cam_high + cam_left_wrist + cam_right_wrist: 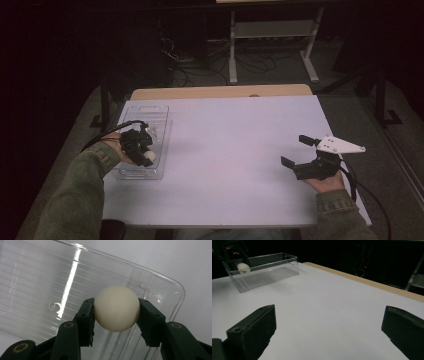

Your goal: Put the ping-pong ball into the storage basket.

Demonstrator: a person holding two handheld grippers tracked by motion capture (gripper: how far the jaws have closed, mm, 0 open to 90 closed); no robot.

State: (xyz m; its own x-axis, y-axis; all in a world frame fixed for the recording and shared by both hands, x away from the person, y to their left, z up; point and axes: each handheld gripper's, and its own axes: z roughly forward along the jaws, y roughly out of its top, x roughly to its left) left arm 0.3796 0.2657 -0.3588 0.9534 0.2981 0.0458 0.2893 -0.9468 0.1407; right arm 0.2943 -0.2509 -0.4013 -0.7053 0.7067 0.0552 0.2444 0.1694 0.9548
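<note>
Presently, your holdings stood thus:
Left gripper (116, 312): your jaws were clamped on the white ball (116, 308).
Ball's place: held over the clear plastic tray (131, 172) at the table's (240, 150) left side.
Right gripper (296, 151): your jaws stood wide apart, nothing between them, above bare tabletop.

Worktop (225, 150): white surface with a bare wooden strip along its far edge. One item lies directly on it, a clear plastic tray (131, 172), set under the left tongs (143, 148) at the left side, well apart from the right tongs (295, 151), which are held over bare white surface.
</note>
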